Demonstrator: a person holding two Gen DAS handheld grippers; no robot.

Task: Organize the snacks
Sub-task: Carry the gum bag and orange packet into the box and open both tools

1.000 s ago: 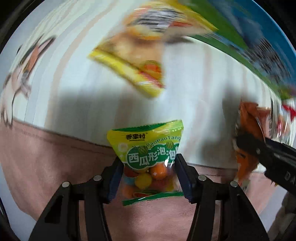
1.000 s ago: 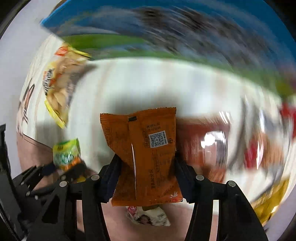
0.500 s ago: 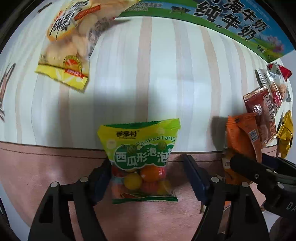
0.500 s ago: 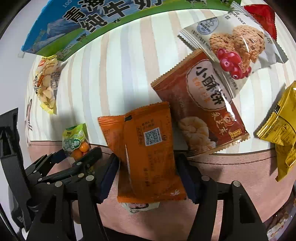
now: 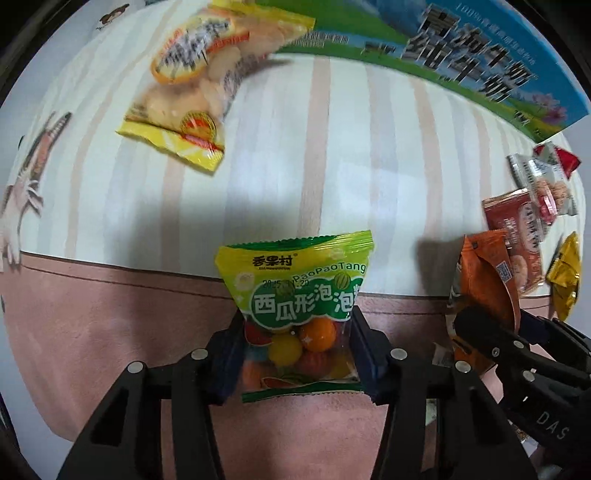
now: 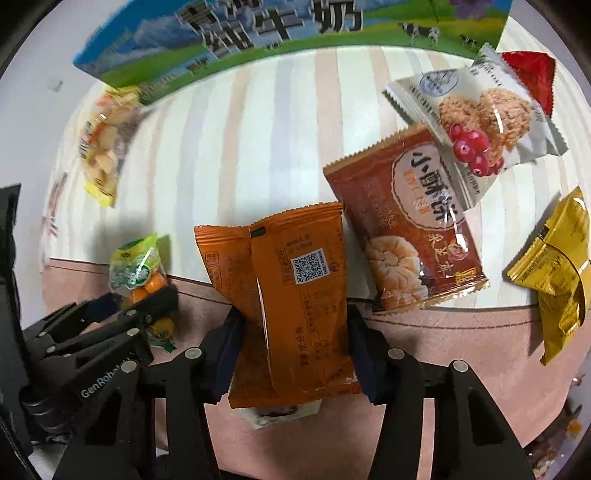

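A green-and-yellow bag of round candies (image 5: 295, 288) sits upright between the fingers of my left gripper (image 5: 295, 332). Its jaws are closing, and both pads press the bag's sides. My right gripper (image 6: 293, 332) is closing on an orange snack packet (image 6: 295, 280), back side up with a QR code, and its pads touch both edges. Both grippers point down at the striped cloth (image 5: 332, 166) and stand side by side. The left gripper (image 6: 147, 302) with the candy bag (image 6: 135, 266) shows at the left of the right wrist view. The orange packet (image 5: 484, 273) shows at the right of the left wrist view.
A blue-green milk carton (image 6: 258, 33) lies along the far edge. A yellow rice-cracker bag (image 5: 199, 96) lies far left. A brown biscuit packet (image 6: 402, 229), a white oat-cookie packet (image 6: 476, 122), a red packet (image 6: 532, 74) and gold packets (image 6: 554, 258) crowd the right. A small white packet (image 6: 280, 413) peeks from under the orange one.
Half a second ago both pairs of jaws stood wider, off their packets; now each has closed onto its packet. Both views have shifted sideways over the cloth.
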